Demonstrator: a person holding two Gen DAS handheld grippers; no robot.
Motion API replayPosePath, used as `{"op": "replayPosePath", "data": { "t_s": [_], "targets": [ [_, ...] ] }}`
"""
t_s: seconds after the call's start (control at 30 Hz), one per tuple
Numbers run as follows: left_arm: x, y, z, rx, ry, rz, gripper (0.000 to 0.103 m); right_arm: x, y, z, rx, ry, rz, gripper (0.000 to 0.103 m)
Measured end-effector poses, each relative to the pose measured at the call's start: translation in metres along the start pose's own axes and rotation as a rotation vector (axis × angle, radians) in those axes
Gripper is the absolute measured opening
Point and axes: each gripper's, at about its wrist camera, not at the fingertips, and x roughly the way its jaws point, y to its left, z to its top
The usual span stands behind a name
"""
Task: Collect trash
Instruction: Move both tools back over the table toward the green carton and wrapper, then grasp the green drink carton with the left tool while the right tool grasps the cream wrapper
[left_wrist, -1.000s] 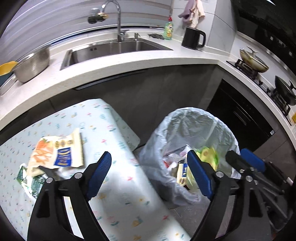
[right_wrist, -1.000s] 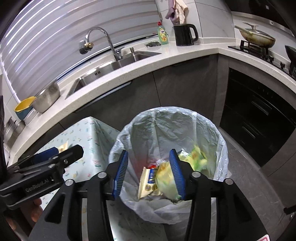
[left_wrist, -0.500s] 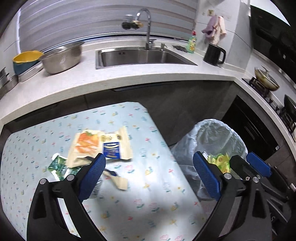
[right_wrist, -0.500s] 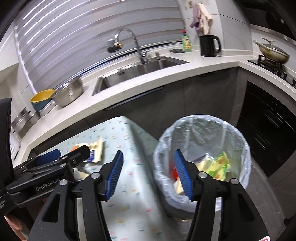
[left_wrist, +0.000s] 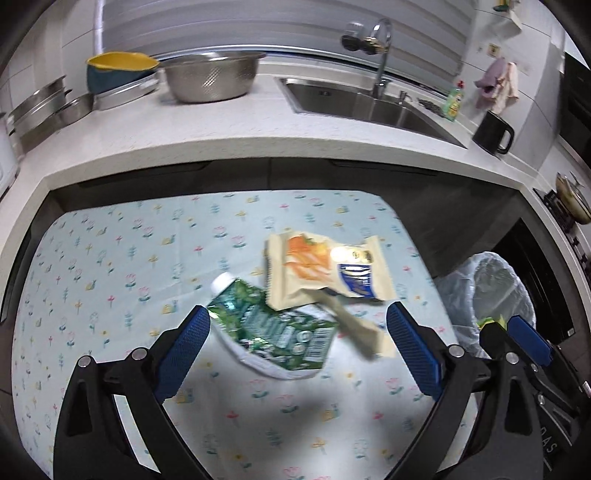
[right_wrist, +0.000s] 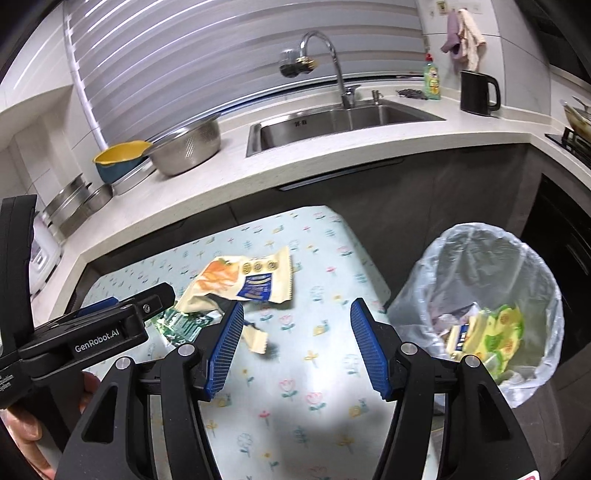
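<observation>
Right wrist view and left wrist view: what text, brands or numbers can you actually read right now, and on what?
"GenRobot.AI" on the side of the left gripper, in the right wrist view.
Beige snack wrapper: dark blue label and round seals, print too blurred to read.
Green wrapper: barcode and white print, unreadable.
Dish soap bottle: label too small.
Yellow-green packet in the bin: print illegible.
Right gripper: no readable marking in view.

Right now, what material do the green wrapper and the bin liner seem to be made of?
Green wrapper: probably thin plastic film, glossy; it is crumpled and catches highlights. Bin liner: thin translucent plastic, slightly shiny; it wrinkles, and the trash inside shows through it.
</observation>
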Motion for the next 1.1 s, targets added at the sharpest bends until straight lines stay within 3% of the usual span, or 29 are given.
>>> {"op": "replayPosePath", "data": {
  "t_s": [0.27,0.47,0.63,0.73,0.8,0.87,0.97,1.0,1.1],
  "targets": [
    [0.028,0.047,-0.011,-0.111,0.071,0.012,0.092,0.039,0.032,-0.009,-0.036,0.062,0.030,0.059],
    [0.055,0.061,-0.017,-0.158,0.121,-0.005,0.091,0.068,0.044,-0.015,-0.064,0.097,0.039,0.058],
    [0.075,0.064,-0.020,-0.157,0.150,-0.027,0.081,0.088,0.052,-0.020,-0.089,0.127,0.045,0.054],
    [0.086,0.067,-0.023,-0.182,0.182,-0.062,0.070,0.096,0.057,-0.020,-0.105,0.123,0.044,0.049],
    [0.088,0.067,-0.022,-0.181,0.172,-0.069,0.068,0.099,0.058,-0.018,-0.109,0.120,0.049,0.043],
    [0.087,0.065,-0.020,-0.170,0.165,-0.076,0.065,0.103,0.058,-0.015,-0.109,0.134,0.046,0.028],
    [0.085,0.066,-0.017,-0.178,0.156,-0.095,0.055,0.110,0.058,-0.016,-0.107,0.162,0.049,0.013],
    [0.085,0.067,-0.016,-0.181,0.162,-0.114,0.048,0.111,0.058,-0.017,-0.107,0.168,0.052,0.009],
    [0.081,0.067,-0.012,-0.185,0.155,-0.125,0.040,0.106,0.060,-0.017,-0.107,0.153,0.056,0.003]
  ]
}}
